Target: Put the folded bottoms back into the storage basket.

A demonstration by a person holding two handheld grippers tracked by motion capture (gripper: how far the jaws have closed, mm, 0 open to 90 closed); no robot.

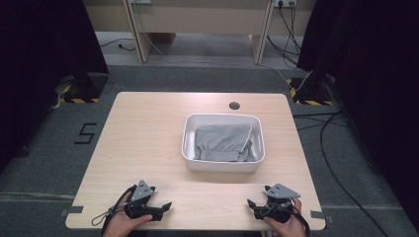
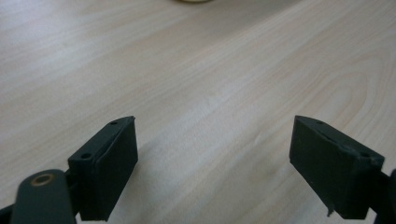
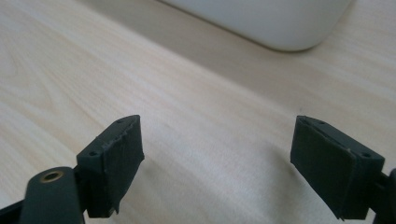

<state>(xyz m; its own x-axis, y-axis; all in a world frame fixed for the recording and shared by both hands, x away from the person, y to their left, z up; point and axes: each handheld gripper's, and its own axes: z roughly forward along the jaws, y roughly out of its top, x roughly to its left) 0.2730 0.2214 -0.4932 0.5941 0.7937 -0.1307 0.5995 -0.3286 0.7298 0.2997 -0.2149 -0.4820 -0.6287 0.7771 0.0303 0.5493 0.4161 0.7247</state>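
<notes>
- I am holding the left gripper (image 1: pixel 165 206) with jaws wide, nothing between them, over pale wood-grain table (image 1: pixel 148 143).
- I am keeping the right gripper (image 1: pixel 250 204) equally wide and empty.
- Ahead, between both grippers, a grey soft folded cloth (image 1: pixel 222 142) is lying inside the white rounded plastic tub (image 1: pixel 190 148).

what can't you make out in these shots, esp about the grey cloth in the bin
- Grey cloth: its underside and what garment it is, hidden by its own folds and the white bin wall, high view.
- White bin: top cut off by the edge, right gripper view.
</notes>
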